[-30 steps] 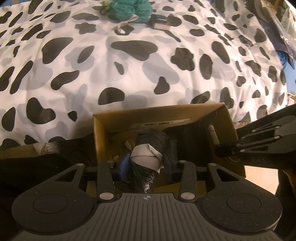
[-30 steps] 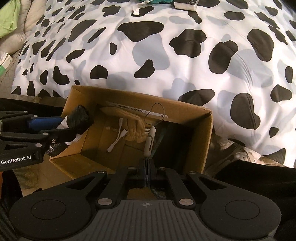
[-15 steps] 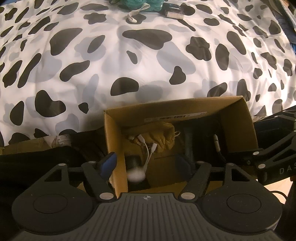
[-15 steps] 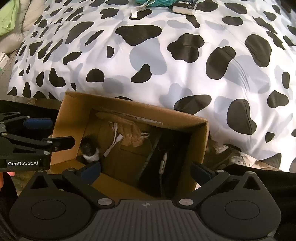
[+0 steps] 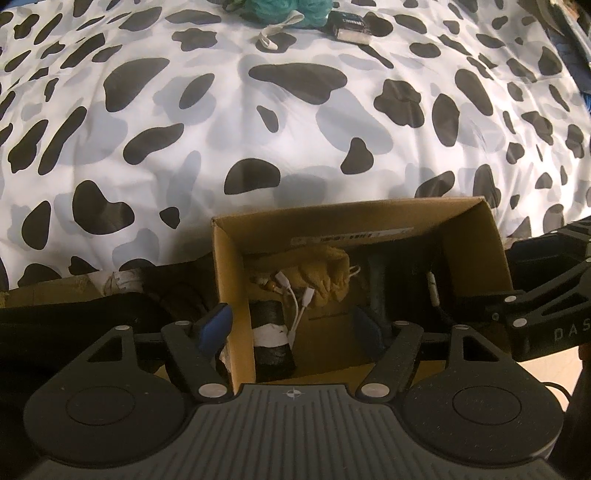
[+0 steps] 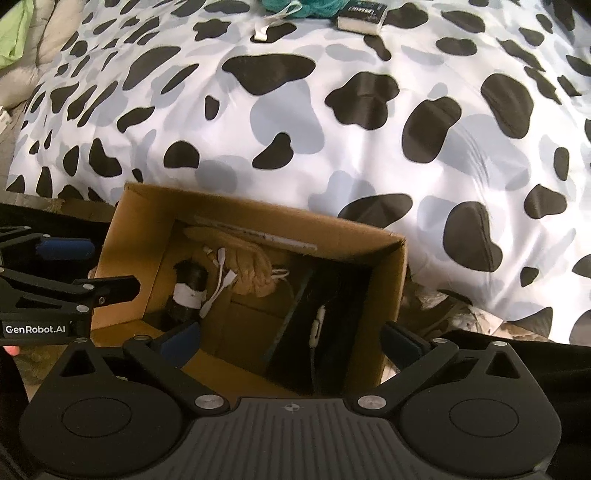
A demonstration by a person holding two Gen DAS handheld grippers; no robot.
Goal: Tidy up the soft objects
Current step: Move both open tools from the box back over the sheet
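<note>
Cow-print duvet fills everything ahead of and above both claws, sloping away to the far edge

Cardboard box sits directly below both claws against the near edge of the duvet, open side up. Left claw spread, nothing between the pads; its left pad hangs outside the box's left wall, its right pad inside. Right claw spread as wide as it goes, empty; left pad over the box interior, right pad just outside the right wall

Inside the box, from the left claw: mustard fabric pouch ahead against the far wall; black bundle with a white band just ahead of the left pad, in the near-left corner, long axis running toward the claw; white cable ends draped between bundle and pouch. Dark flat item with a small white remote-like piece lies under the right claw

Teal knitted item, judged the next soft object, lies far ahead beyond the box, at the top edge of both views, with a small dark box just to its right. Slightly left of centre for the right claw, about centred for the left; neither hand clearly nearer. Its long axis seems to run side to side, but it is cropped. Reach forward over the box needed
</note>
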